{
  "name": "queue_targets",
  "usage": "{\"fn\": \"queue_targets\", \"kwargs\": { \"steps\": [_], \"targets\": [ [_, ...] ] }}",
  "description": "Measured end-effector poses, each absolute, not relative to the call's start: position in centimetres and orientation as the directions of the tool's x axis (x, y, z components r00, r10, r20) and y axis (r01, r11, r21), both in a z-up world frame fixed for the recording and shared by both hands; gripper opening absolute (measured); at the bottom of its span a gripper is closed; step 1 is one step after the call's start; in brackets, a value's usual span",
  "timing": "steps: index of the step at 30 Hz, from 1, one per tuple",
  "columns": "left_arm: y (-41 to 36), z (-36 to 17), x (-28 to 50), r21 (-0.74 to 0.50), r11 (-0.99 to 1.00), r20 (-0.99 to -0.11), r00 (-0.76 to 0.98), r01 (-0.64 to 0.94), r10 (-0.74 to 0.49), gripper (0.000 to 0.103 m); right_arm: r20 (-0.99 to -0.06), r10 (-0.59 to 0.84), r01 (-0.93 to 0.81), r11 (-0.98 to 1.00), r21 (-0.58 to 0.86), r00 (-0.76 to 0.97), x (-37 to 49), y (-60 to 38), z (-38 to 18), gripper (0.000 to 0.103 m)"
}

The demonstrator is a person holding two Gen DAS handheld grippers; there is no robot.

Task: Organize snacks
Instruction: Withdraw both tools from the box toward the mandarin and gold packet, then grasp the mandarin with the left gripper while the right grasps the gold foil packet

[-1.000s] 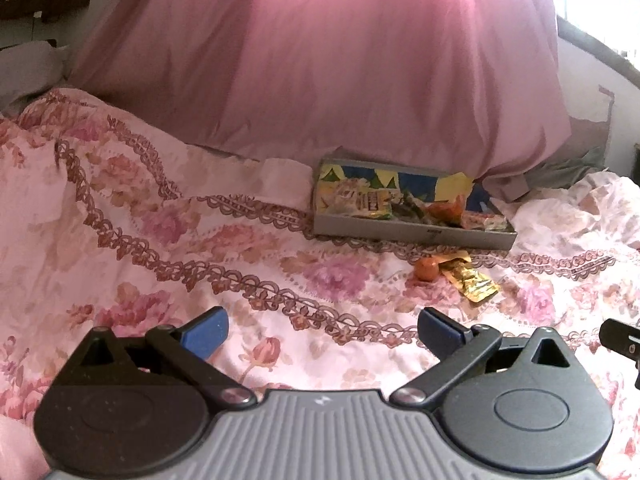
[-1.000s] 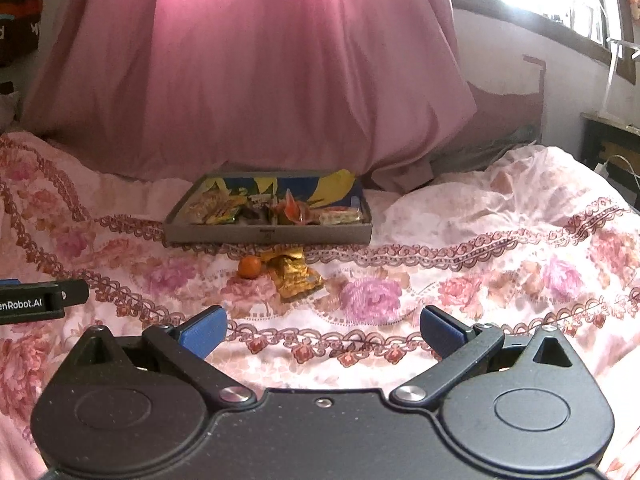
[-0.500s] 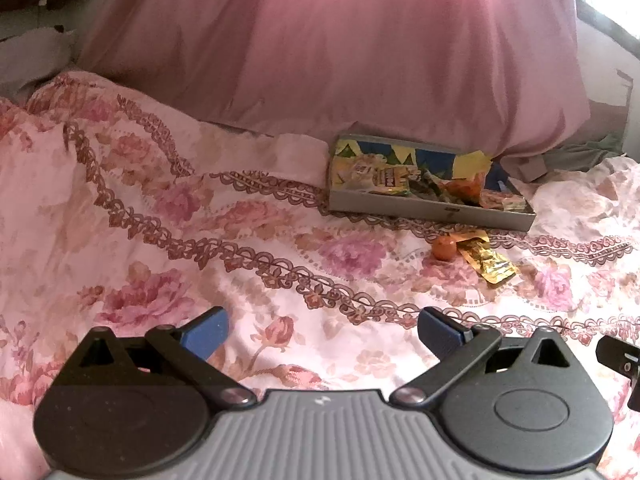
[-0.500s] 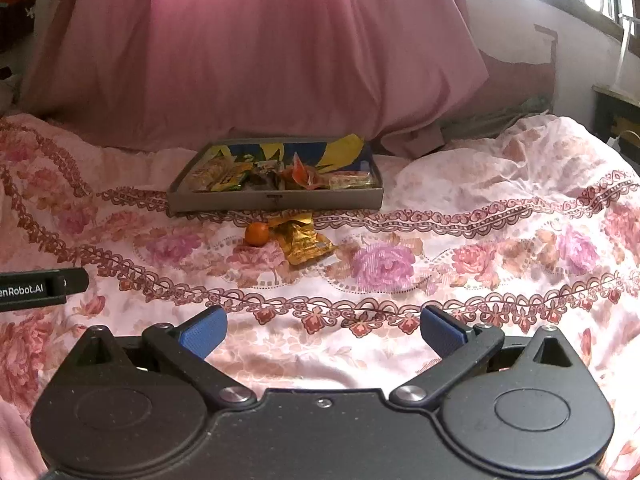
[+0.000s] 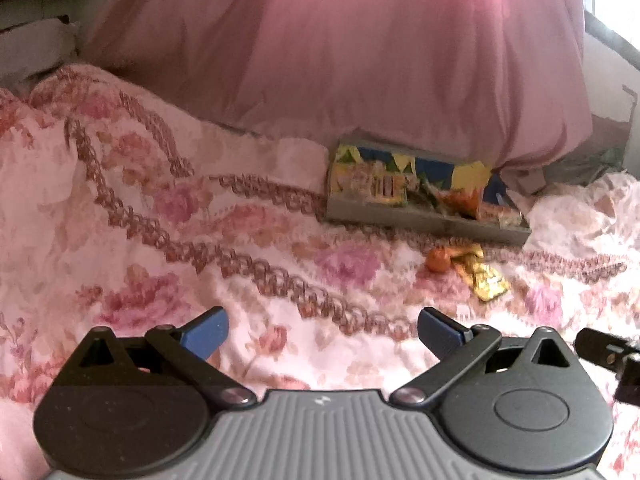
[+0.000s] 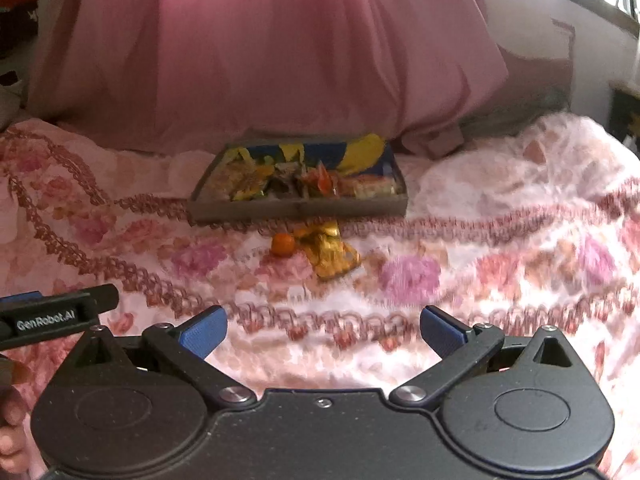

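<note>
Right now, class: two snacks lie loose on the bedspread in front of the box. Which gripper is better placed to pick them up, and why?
Right, probably. The right gripper faces the orange and gold packet nearly head-on, jaws open. From the left gripper, also open, they sit off to its right.

Soft cloth everywhere: the bedspread (image 6: pixel 500 248) is matt floral fabric with a woven braid pattern; the pink curtain (image 6: pixel 280 60) hangs as thin, light-filtering cloth; the tray (image 6: pixel 296 207) looks like dull grey card; the gold packet (image 6: pixel 332 256) gleams, crinkled foil; the orange sweet (image 6: pixel 283 244) shines smooth; the left gripper (image 5: pixel 322 330) and right gripper (image 6: pixel 322 330) show matt black plastic, blue textured pads, bright metal rivets.
</note>
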State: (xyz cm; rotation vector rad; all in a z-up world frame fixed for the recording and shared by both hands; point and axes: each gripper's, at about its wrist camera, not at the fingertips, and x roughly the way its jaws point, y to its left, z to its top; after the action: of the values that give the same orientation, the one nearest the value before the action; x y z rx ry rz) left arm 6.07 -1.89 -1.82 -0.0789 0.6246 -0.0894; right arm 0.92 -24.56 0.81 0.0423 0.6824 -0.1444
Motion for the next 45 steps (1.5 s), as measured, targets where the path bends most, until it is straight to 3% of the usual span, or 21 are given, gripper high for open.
{"fn": "queue_targets", "kwargs": {
  "steps": [10, 21, 28, 45],
  "targets": [
    [-3.2, 0.3, 9.3, -0.053, 0.994, -0.537, 0.836, 0.099, -0.112, 0.103, -0.578, -0.139, 0.102, 0.99, -0.096, 0.804, 4.0, -25.9, 4.6, 0.102],
    [-6.2, -2.1, 13.7, 0.065, 0.976, -0.523, 0.84, 0.206, -0.142, 0.103, -0.561, -0.168, 0.1, 0.984, -0.149, 0.811, 7.9, -28.6, 1.4, 0.102],
    [-7.6, -4.7, 16.6, 0.059, 0.959, -0.51, 0.834, 0.278, -0.211, 0.103, -0.499, -0.137, 0.018, 0.972, -0.235, 0.856, 9.8, -30.3, -2.0, 0.102],
    [-11.7, -9.1, 23.7, 0.046, 0.875, -0.552, 0.742, 0.483, -0.381, 0.103, -0.622, -0.075, -0.101, 0.965, -0.243, 0.779, 16.0, -31.1, -9.5, 0.102]
  ]
}}
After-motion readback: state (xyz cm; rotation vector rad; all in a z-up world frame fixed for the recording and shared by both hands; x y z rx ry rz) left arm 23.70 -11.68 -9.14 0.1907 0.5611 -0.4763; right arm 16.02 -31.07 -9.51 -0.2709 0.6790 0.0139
